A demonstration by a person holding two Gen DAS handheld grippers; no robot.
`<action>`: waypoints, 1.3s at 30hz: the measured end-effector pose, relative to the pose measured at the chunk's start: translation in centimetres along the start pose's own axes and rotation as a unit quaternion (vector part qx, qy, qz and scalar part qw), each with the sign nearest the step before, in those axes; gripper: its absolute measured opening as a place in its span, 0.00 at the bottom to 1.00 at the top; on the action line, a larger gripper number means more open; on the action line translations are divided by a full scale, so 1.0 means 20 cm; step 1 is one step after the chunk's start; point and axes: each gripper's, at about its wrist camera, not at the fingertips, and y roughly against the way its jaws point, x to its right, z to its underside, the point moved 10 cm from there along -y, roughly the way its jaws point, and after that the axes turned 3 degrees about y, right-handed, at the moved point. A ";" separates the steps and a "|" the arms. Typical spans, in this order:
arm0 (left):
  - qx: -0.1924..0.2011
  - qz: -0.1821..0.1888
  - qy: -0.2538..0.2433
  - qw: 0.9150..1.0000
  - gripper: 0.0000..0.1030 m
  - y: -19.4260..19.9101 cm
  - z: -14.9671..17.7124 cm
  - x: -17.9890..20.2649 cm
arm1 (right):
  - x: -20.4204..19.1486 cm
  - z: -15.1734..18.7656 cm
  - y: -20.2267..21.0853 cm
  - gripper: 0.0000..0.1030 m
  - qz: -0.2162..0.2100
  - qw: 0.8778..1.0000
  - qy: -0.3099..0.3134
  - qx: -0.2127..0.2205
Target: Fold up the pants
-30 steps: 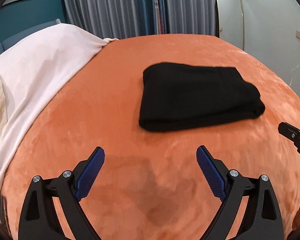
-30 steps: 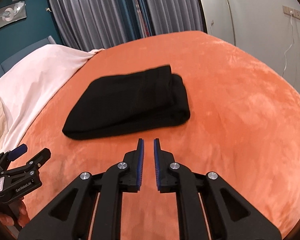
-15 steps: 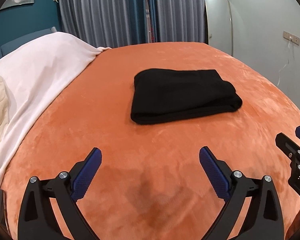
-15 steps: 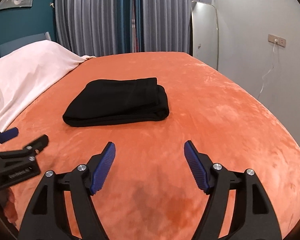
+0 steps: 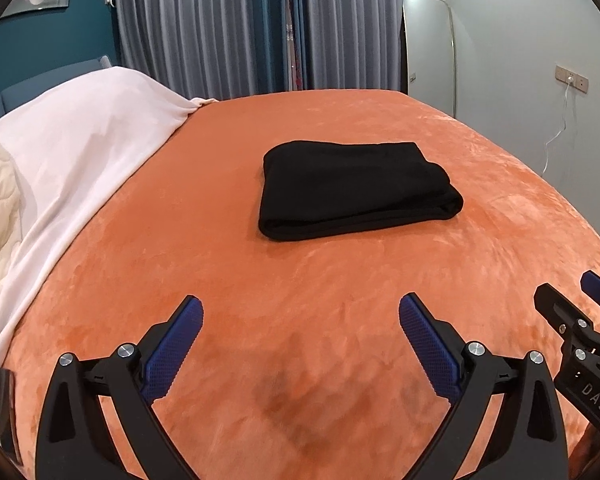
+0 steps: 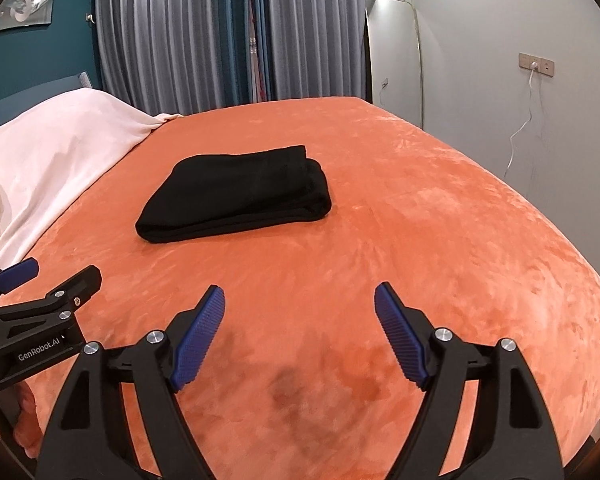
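The black pants (image 5: 356, 188) lie folded mid-frame on the orange blanket (image 5: 300, 280). At the bottom, the left gripper (image 5: 300, 322) and right gripper (image 6: 300, 308) are both spread wide, grasping nothing.

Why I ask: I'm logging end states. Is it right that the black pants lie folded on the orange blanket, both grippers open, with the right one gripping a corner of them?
Not quite. The right gripper grips nothing: the right wrist view shows it open and apart from the black pants, which lie folded on the orange blanket. The left gripper is open too.
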 end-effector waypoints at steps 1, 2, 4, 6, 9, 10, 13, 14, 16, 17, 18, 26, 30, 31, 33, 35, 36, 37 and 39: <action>-0.002 -0.001 0.000 1.000 0.94 0.00 0.01 0.00 | -0.01 0.01 0.00 0.73 0.000 1.000 0.001 -0.001; -0.003 -0.001 -0.002 1.000 0.94 0.01 0.01 -0.01 | -0.02 0.01 0.01 0.73 -0.001 1.000 0.002 -0.001; -0.003 0.000 -0.003 1.000 0.94 0.02 0.03 -0.01 | -0.05 0.02 0.02 0.73 -0.003 1.000 0.004 -0.003; -0.003 0.000 -0.004 1.000 0.94 0.02 0.04 -0.02 | -0.06 0.03 0.02 0.73 -0.005 1.000 0.006 -0.003; -0.005 -0.009 -0.005 1.000 0.94 0.03 0.06 -0.04 | -0.08 0.03 0.04 0.75 -0.007 1.000 0.010 -0.002; -0.009 -0.008 -0.002 1.000 0.94 0.03 0.07 -0.05 | -0.09 0.03 0.04 0.77 -0.008 1.000 0.010 -0.002; -0.020 0.008 0.012 1.000 0.94 0.03 0.10 -0.06 | -0.10 0.04 0.05 0.77 -0.009 1.000 0.014 -0.001; -0.021 0.010 0.014 1.000 0.94 0.03 0.10 -0.06 | -0.11 0.04 0.06 0.77 -0.009 1.000 0.015 -0.002; -0.017 0.003 0.015 1.000 0.94 0.03 0.10 -0.07 | -0.11 0.05 0.06 0.77 -0.008 1.000 0.016 -0.002; -0.016 -0.001 0.013 1.000 0.94 0.04 0.09 -0.07 | -0.12 0.05 0.07 0.77 -0.008 1.000 0.017 -0.003; -0.015 -0.003 0.012 1.000 0.94 0.04 0.09 -0.07 | -0.12 0.05 0.07 0.77 -0.008 1.000 0.018 -0.003; -0.014 -0.001 0.012 1.000 0.94 0.06 0.09 -0.04 | -0.11 0.04 0.09 0.77 -0.005 1.000 0.020 -0.002; -0.013 0.000 0.015 1.000 0.94 0.07 0.08 -0.03 | -0.11 0.04 0.10 0.77 -0.004 1.000 0.023 0.000; -0.015 0.003 0.017 1.000 0.94 0.07 0.08 -0.03 | -0.11 0.04 0.10 0.77 -0.003 1.000 0.023 0.000; -0.017 0.007 0.023 1.000 0.94 0.08 0.08 -0.03 | -0.11 0.04 0.10 0.77 -0.005 1.000 0.023 0.000; -0.014 0.010 0.034 0.999 0.94 0.08 0.08 -0.03 | -0.12 0.04 0.10 0.77 -0.003 1.000 0.025 0.000; -0.013 0.010 0.037 0.999 0.94 0.08 0.08 -0.03 | -0.12 0.04 0.11 0.77 -0.003 1.000 0.026 0.000; -0.012 0.009 0.040 0.999 0.94 0.08 0.08 -0.04 | -0.12 0.04 0.11 0.77 -0.003 1.000 0.026 0.000; -0.007 0.002 0.042 0.999 0.94 0.09 0.08 -0.05 | -0.11 0.03 0.11 0.77 -0.002 1.000 0.027 0.000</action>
